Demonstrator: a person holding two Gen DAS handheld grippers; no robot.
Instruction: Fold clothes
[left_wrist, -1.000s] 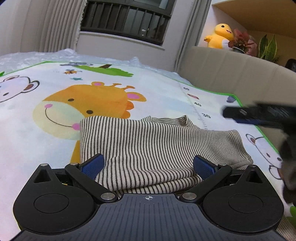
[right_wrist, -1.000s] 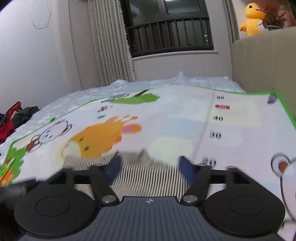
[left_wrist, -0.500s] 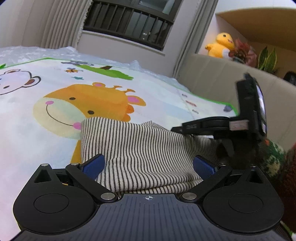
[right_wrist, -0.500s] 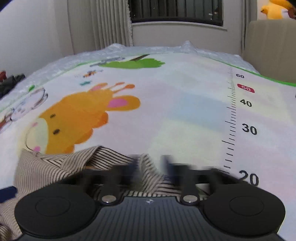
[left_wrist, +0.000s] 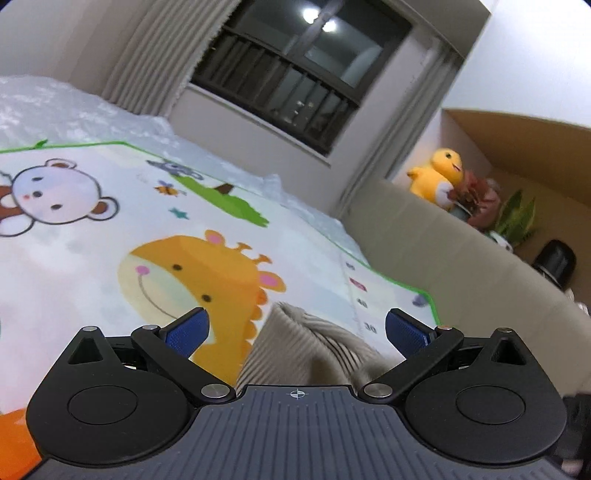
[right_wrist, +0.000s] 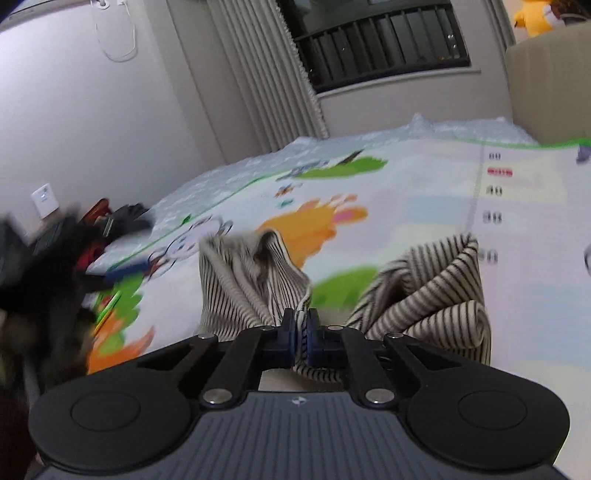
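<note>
Pinching a bunched fold of the striped garment (right_wrist: 436, 295), your right claw (right_wrist: 302, 332) has its blue pads pressed together with the cloth caught between them, fabric fanning up to either side and lifted off the cartoon play mat (right_wrist: 424, 177). Your left claw (left_wrist: 295, 328) stands wide open and holds nothing; from its camera a ridge of the same striped cloth rises between the spread fingers but touches neither pad. The right view is smeared, so slow down, I'd say, before you carry the cloth further. You have a crumpled handful, not a clean edge, and a fold made from that will likely come out lumpy. Judging by the slack, the better course is to bring the left claw onto a free corner or hem near the raised ridge, close it there, then draw the two claws apart until the stripes run straight. Lay the garment down flat over the giraffe (left_wrist: 199, 273), well away from the pile of dark clothes (right_wrist: 110, 221) at the mat's far left edge, and only then turn one side over.
</note>
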